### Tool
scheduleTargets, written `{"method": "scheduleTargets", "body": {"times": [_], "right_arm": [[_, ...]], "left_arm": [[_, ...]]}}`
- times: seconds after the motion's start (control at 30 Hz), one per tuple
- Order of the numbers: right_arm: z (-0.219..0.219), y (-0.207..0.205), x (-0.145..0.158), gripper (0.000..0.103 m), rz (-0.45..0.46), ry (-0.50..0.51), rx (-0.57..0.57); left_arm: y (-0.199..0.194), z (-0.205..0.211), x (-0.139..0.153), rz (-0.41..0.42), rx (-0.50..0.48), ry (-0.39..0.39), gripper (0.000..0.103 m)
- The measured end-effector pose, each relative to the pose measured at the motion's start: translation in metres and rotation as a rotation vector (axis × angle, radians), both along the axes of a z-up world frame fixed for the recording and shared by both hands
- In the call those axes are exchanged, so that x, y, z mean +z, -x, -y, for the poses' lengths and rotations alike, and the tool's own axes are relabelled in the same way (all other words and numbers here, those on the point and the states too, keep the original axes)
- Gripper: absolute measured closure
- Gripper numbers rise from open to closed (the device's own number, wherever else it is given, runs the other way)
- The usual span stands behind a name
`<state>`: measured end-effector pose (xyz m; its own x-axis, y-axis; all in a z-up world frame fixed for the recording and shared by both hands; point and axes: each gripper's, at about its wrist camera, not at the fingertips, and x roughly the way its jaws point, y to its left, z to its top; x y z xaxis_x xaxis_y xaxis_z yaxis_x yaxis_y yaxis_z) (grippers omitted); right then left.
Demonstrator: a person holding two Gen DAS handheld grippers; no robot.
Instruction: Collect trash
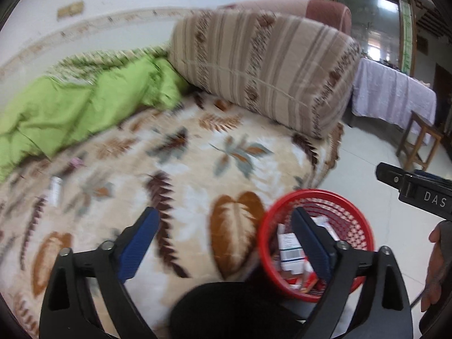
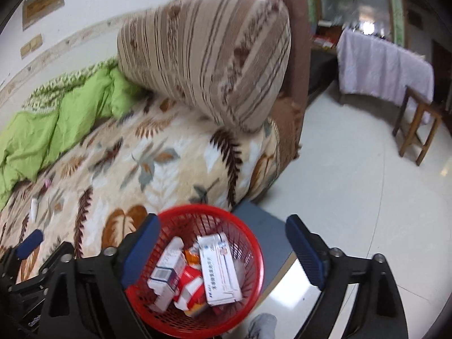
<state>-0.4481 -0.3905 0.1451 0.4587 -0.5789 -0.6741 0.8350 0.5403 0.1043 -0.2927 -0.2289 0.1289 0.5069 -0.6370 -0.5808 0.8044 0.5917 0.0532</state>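
Beside the bed, above the red basket [image 2: 197,268] already holding cartons, both left gripper [image 1: 226,243] and right gripper [image 2: 223,251] spread wide and empty; risk of overlooking the small white tube [image 1: 55,190] and pink scrap [image 1: 76,163] against the busy leaf-print blanket [image 1: 183,169].

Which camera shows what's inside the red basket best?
The right wrist view: it looks down into the red basket, showing the boxes. In the left wrist view, a finger of the hand-held gripper hides much of it.

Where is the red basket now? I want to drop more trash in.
The red basket sits low in both wrist views, beside the leaf-patterned blanket's near edge, with boxes inside.
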Motion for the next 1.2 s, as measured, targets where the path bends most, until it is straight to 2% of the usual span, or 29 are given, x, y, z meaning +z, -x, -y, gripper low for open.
{"method": "scheduleTargets", "body": {"times": [0.13, 0.27, 0.6, 0.77, 0.97, 1.1, 1.2], "right_arm": [[-0.025, -0.007, 0.002, 0.002, -0.019, 0.034, -0.064], [-0.044, -0.008, -0.005, 0.002, 0.006, 0.002, -0.067], [-0.073, -0.017, -0.014, 0.002, -0.067, 0.021, -0.039], [-0.076, -0.018, -0.014, 0.002, -0.073, 0.029, -0.028], [-0.076, -0.021, -0.015, 0.002, -0.081, 0.026, -0.018], [-0.076, -0.021, -0.015, 0.002, -0.083, 0.024, -0.018], [-0.076, -0.021, -0.016, 0.002, -0.084, 0.022, -0.017]], "left_arm": [[0.001, -0.029, 0.008, 0.091, 0.04, -0.006, 0.002], [0.0, -0.053, 0.004, 0.137, 0.086, -0.032, 0.0], [-0.013, -0.076, -0.007, 0.096, 0.15, -0.047, 0.0], [-0.016, -0.074, -0.01, 0.084, 0.16, -0.048, 0.0], [-0.017, -0.069, -0.014, 0.073, 0.157, -0.085, 0.0], [-0.02, -0.071, -0.016, 0.039, 0.153, -0.069, 0.0], [-0.02, -0.072, -0.015, 0.058, 0.169, -0.07, 0.0]]}}
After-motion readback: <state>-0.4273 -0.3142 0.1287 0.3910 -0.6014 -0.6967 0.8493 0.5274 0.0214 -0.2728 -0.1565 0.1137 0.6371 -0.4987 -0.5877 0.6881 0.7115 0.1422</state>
